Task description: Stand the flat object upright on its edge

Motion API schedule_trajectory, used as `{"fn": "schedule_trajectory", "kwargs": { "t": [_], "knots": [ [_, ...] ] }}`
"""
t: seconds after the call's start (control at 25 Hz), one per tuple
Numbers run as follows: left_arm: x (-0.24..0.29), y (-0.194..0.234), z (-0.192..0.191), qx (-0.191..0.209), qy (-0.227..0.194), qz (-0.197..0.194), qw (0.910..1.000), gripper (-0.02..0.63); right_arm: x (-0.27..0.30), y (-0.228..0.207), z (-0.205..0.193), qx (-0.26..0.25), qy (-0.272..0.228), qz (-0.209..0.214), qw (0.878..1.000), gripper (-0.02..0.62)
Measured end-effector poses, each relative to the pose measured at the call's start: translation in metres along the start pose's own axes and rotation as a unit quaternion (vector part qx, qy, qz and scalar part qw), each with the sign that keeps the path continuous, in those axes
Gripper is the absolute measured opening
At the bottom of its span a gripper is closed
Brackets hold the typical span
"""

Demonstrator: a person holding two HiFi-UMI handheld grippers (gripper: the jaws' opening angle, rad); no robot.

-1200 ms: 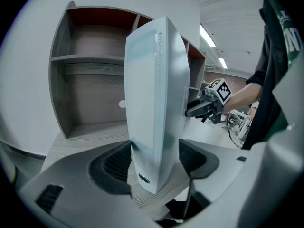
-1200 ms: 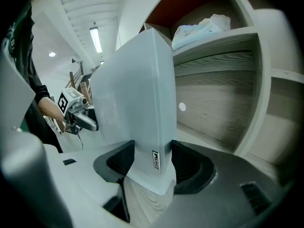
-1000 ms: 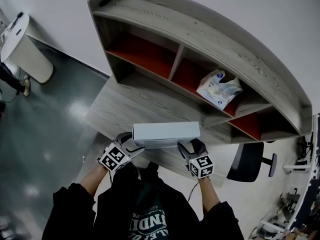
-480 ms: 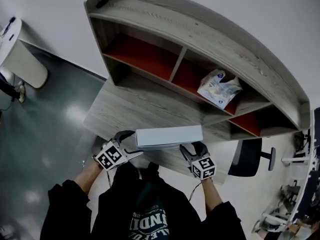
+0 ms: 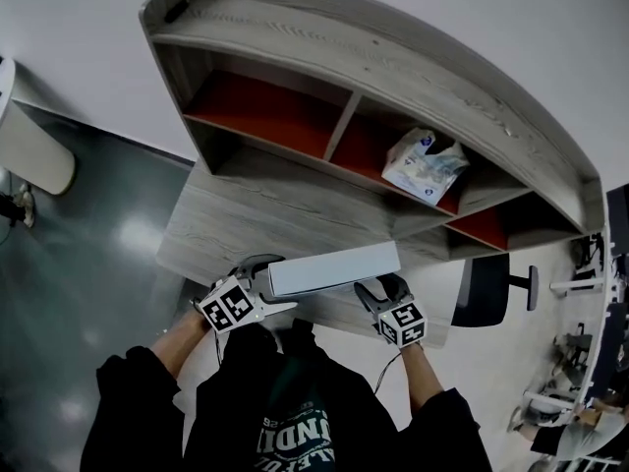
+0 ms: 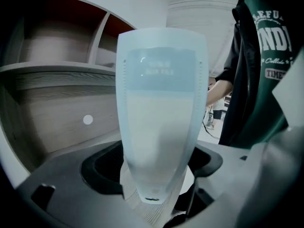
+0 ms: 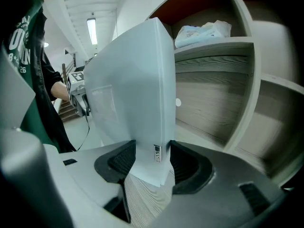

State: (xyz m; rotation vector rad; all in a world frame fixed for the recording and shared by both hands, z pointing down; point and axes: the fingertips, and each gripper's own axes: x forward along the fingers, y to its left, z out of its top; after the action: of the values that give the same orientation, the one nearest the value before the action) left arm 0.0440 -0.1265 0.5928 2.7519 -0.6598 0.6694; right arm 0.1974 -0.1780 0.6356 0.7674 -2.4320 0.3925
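Your right claw (image 7: 153,160) grips the white box (image 5: 334,268) at its right end. Your left claw (image 6: 152,160) has just been opening, with the box loose between its jaws.

The head camera looks steeply down on the desk (image 5: 256,214) and shelf (image 5: 393,62). Cameras on the left gripper (image 5: 259,271) and right gripper (image 5: 381,287) sit close, facing the white box (image 5: 334,268) from opposite ends; all views share it.

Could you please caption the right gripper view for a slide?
Right gripper clamps one end of the white box, on edge over the wooden desk.
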Motion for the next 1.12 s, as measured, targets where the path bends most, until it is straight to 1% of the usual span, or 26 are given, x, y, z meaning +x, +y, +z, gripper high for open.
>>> {"fn": "schedule_trajectory", "kwargs": {
  "t": [0.12,0.2,0.36,0.4,0.48,0.64,0.72,0.96,1.12],
  "knots": [
    [0.004,-0.001,0.008,0.0,-0.02,-0.022,0.9995,0.387,0.001,0.0,-0.001,0.003,0.009,-0.011,1.0,0.244],
    [0.006,-0.001,0.01,0.004,-0.031,-0.028,0.9991,0.387,0.001,0.002,-0.002,0.008,0.012,-0.018,1.0,0.244],
    [0.014,-0.008,0.015,0.019,-0.04,-0.041,0.9982,0.383,0.0,0.003,-0.004,0.02,0.013,-0.033,0.999,0.244],
    [0.016,-0.01,0.016,0.024,-0.041,-0.043,0.9979,0.367,0.0,0.002,-0.004,0.023,0.013,-0.038,0.999,0.244],
    [0.018,-0.012,0.017,0.032,-0.044,-0.042,0.9976,0.357,-0.002,0.002,-0.006,0.032,0.011,-0.048,0.998,0.244],
    [0.018,-0.01,0.017,0.051,-0.044,-0.035,0.9971,0.308,-0.004,0.004,-0.009,0.054,0.008,-0.067,0.996,0.241],
    [0.017,-0.007,0.016,0.052,-0.041,-0.033,0.9972,0.285,-0.003,0.004,-0.009,0.063,0.009,-0.079,0.995,0.238],
    [0.013,-0.004,0.017,0.039,-0.04,-0.036,0.9978,0.271,-0.005,0.009,-0.008,0.084,0.012,-0.107,0.991,0.228],
    [0.006,-0.007,0.015,0.05,-0.037,-0.041,0.9972,0.265,-0.008,0.018,-0.011,0.107,0.012,-0.131,0.986,0.219]
  ]
}}
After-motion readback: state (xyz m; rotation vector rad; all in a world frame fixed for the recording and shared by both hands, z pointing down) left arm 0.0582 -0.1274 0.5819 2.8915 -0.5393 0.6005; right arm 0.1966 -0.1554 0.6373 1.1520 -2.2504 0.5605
